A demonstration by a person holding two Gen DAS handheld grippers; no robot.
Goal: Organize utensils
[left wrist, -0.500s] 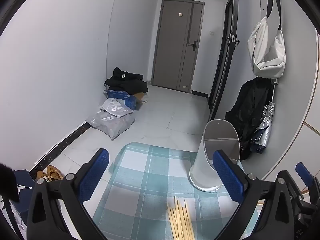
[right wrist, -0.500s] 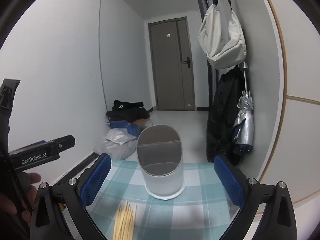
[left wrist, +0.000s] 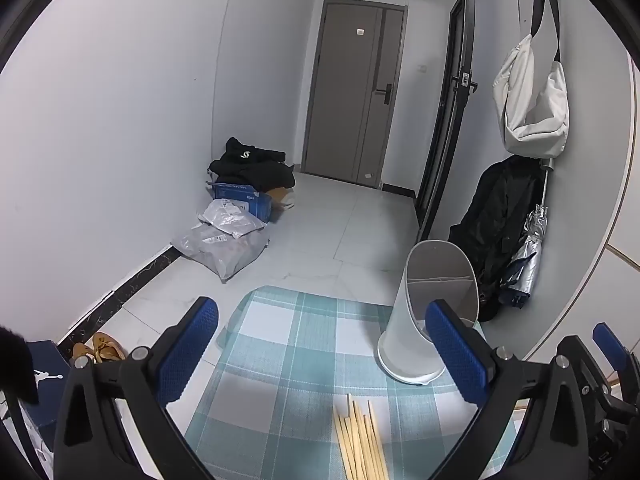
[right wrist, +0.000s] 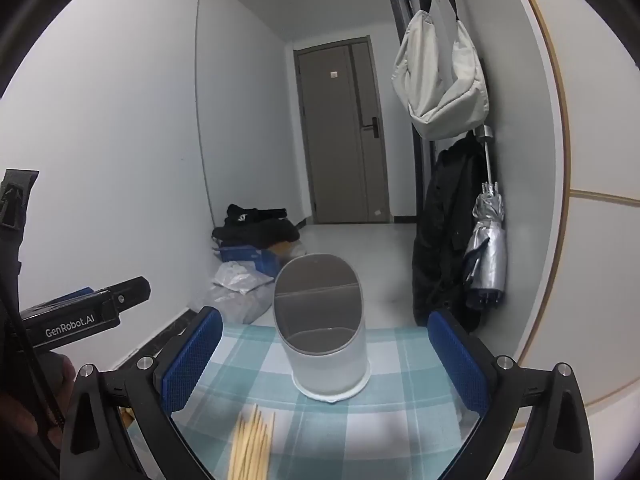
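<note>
A bundle of wooden chopsticks [left wrist: 362, 438] lies on the checked teal tablecloth [left wrist: 280, 344], near the front edge; it also shows in the right wrist view [right wrist: 252, 444]. A white utensil holder [left wrist: 428, 320] with a divided oval mouth stands upright behind them, also in the right wrist view [right wrist: 324, 332]. My left gripper [left wrist: 322, 354] is open and empty above the cloth, the chopsticks between its fingers. My right gripper [right wrist: 326, 360] is open and empty, facing the holder.
The table ends just past the holder, with tiled floor beyond. Bags and a blue box [left wrist: 240, 200] lie by the left wall. A black coat and folded umbrella [right wrist: 486, 248] hang on the right wall. The left gripper body [right wrist: 80, 316] shows at the right view's left.
</note>
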